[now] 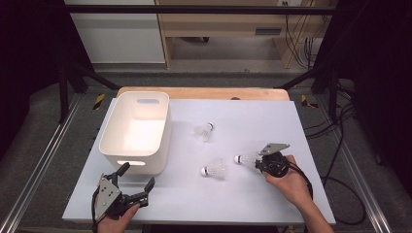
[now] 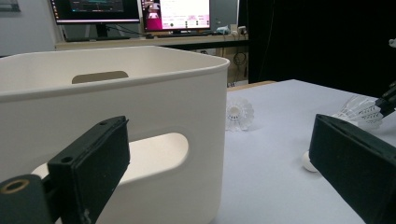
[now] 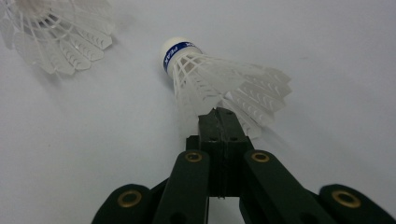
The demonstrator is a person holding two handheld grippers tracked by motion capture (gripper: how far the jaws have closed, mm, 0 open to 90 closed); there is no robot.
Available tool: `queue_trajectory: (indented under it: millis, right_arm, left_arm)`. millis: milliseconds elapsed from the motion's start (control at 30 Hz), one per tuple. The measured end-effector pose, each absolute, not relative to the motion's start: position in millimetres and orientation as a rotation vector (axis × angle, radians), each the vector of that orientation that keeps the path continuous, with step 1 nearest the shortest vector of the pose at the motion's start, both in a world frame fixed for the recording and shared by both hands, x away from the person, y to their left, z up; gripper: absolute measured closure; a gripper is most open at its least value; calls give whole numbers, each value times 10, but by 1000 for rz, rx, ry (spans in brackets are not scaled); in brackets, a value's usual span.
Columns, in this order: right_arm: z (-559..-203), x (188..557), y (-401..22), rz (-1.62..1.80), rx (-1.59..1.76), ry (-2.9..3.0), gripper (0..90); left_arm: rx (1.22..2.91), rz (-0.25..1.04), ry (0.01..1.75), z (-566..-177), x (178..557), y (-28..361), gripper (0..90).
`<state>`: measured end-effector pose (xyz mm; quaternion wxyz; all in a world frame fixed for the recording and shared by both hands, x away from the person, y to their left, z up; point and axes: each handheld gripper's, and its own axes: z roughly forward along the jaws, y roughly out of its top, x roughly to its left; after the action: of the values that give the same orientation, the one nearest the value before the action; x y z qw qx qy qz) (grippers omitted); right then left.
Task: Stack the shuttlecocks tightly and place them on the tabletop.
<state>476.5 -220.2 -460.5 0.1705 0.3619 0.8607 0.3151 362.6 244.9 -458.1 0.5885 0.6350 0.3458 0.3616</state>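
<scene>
Right tongs (image 3: pixel 219 114) are clamped on the feather skirt of one shuttlecock (image 3: pixel 224 79), near the right side of the tabletop (image 1: pixel 252 194); left tongs (image 1: pixel 130 182) are spread wide and empty just in front of the white bin (image 1: pixel 160 145). Likely a sort-into-bin job, barely started: bin looks empty, two more shuttlecocks (image 1: pixel 214 170) (image 1: pixel 204 130) lie loose on the tabletop.

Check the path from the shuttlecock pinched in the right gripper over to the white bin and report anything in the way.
The right gripper pinches a shuttlecock by its skirt. Between it and the white bin lies another shuttlecock on the table, low enough to pass over. The third shuttlecock lies farther back, off the line.
</scene>
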Motion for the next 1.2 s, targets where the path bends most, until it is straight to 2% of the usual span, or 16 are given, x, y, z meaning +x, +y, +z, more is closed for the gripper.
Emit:
queue_trajectory:
  millis: [333, 567, 700, 967, 1200]
  right_arm:
    - [-4628, 4710, -2357, 933, 1063, 2409, 897]
    - [-4622, 4615, -2525, 959, 1100, 2368, 847]
    - [-4601, 4534, -2622, 1011, 1100, 2340, 729]
    - [-4631, 4416, -2646, 1103, 1107, 2329, 384]
    - [-4677, 4420, -2541, 1120, 1094, 2331, 153]
  left_arm:
    - [1481, 842, 806, -4583, 3626, 2448, 54]
    - [1475, 843, 814, -4583, 3629, 2465, 53]
    - [1474, 844, 814, -4582, 3630, 2471, 52]
    - [1448, 854, 846, -4567, 3631, 2596, 49]
    - [1471, 857, 828, -4577, 3632, 2540, 49]
